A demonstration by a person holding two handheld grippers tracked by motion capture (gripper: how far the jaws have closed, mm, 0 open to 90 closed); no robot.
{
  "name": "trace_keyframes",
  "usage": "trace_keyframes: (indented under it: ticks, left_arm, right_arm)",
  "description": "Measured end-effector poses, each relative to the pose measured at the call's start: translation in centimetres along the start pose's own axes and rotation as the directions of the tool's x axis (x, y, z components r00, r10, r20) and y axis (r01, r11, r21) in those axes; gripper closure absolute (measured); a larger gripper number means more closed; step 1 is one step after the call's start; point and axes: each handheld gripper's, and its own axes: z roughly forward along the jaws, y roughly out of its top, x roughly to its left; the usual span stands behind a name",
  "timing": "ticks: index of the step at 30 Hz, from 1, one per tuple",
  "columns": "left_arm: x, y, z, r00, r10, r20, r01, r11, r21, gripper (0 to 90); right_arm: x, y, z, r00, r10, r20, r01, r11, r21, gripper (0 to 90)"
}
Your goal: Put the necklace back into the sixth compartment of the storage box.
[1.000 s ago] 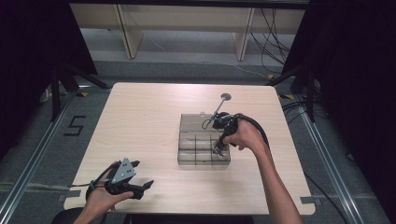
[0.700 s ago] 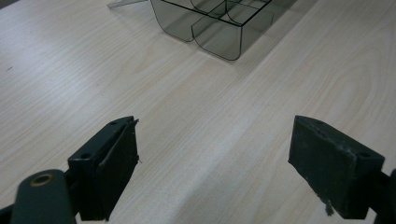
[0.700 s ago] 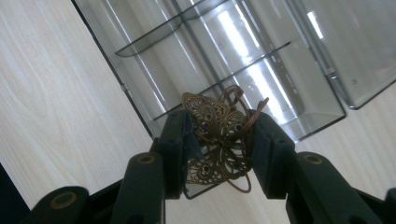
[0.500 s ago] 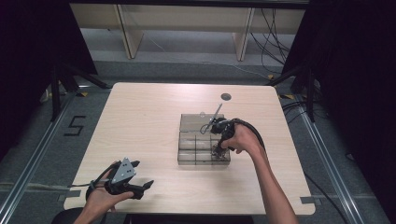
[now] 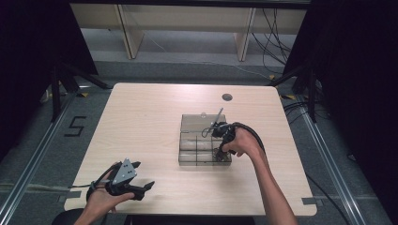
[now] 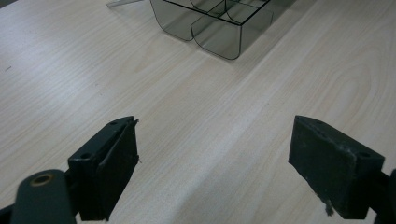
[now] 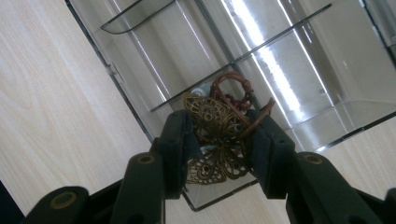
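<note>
Right gripper (image 7: 219, 140) clamping filigree ornament (image 7: 215, 135), over organizer (image 7: 140, 56)

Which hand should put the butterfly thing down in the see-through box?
The right. The right gripper already clamps the brown filigree metal butterfly ornament right over the clear smoky plastic compartment box. The left gripper is open over bare table, away from it.

Pale wood-grain table top (image 6: 196, 121), smooth and matt with a soft sheen. On it, the smoky clear plastic compartment box (image 7: 299, 60), glossy, throwing bright streaks of glare. Between the matt black plastic right gripper (image 7: 219, 140) pads, a bronze-coloured filigree metal butterfly ornament (image 7: 215, 135), pierced and lacy, with coppery twisted wire loops (image 7: 231, 86).
</note>
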Motion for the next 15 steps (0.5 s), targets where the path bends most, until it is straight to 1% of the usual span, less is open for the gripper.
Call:
trace_keyframes:
  ticks: [1,2,3,5,7,8,9,10,11,12,13,14,15]
  left_arm:
    - [0.02,0.00,0.00,1.0000,0.000,0.003,0.000,1.0000,0.001,15.0]
    - [0.02,-0.01,0.03,1.0000,-0.002,0.003,0.002,1.0000,-0.001,15.1]
    - [0.03,-0.02,0.03,1.0000,-0.001,0.002,0.001,1.0000,0.000,15.1]
    - [-0.05,-0.01,0.00,1.0000,-0.007,-0.002,0.007,1.0000,-0.001,15.0]
    - [-0.04,-0.01,0.00,1.0000,-0.008,-0.002,0.008,1.0000,-0.001,15.1]
    - [0.08,0.00,-0.08,1.0000,0.007,-0.002,-0.007,0.9999,0.010,15.1]
    - [0.11,0.00,-0.12,0.9999,0.011,-0.003,-0.011,0.9999,0.013,15.1]
    - [0.12,0.01,-0.12,0.9999,0.013,-0.003,-0.012,0.9998,0.014,15.1]
    - [0.11,0.01,-0.09,0.9999,0.011,-0.001,-0.011,0.9999,0.012,15.1]
    - [-0.01,-0.03,0.03,1.0000,-0.008,0.002,0.008,1.0000,-0.002,15.1]
    - [0.01,-0.01,0.02,1.0000,-0.001,0.002,0.001,1.0000,0.000,15.1]
    - [0.01,-0.01,0.02,1.0000,-0.002,0.003,0.002,1.0000,-0.001,15.1]
    - [-0.04,-0.02,0.01,1.0000,-0.009,0.002,0.009,1.0000,-0.001,15.1]
  right_arm:
    - [0.04,-0.04,0.11,1.0000,0.007,-0.001,-0.007,1.000,0.003,61.1]
    - [0.18,-0.01,0.19,0.9995,0.031,-0.001,-0.031,1.000,0.008,61.1]
    - [0.05,-0.07,0.35,1.0000,0.007,-0.003,-0.007,1.000,0.001,61.0]
    - [0.12,-0.03,0.52,0.9998,0.020,-0.006,-0.020,1.000,0.015,61.0]
    - [-0.09,0.03,0.65,0.9999,0.010,-0.010,-0.010,1.000,0.009,60.9]
    - [-0.10,0.04,0.65,0.9996,0.022,-0.016,-0.022,1.000,0.005,60.7]
    - [-0.01,0.06,0.65,0.9989,0.044,-0.017,-0.044,0.999,0.002,60.1]
    - [-0.07,0.08,0.62,0.9988,0.044,-0.022,-0.044,0.999,-0.003,56.5]
    - [-0.08,0.01,0.49,0.9980,0.055,-0.029,-0.055,0.998,0.013,51.4]
    - [-0.20,-0.03,0.49,0.9988,0.043,-0.024,-0.043,0.999,-0.004,48.8]
    - [-0.15,-0.05,0.27,0.9975,0.067,-0.023,-0.067,0.998,0.001,47.0]
    - [-0.22,-0.11,0.16,0.9974,0.068,-0.024,-0.068,0.998,-0.016,46.5]
    - [-0.08,-0.15,-0.06,0.9956,0.089,-0.031,-0.090,0.995,-0.038,46.0]
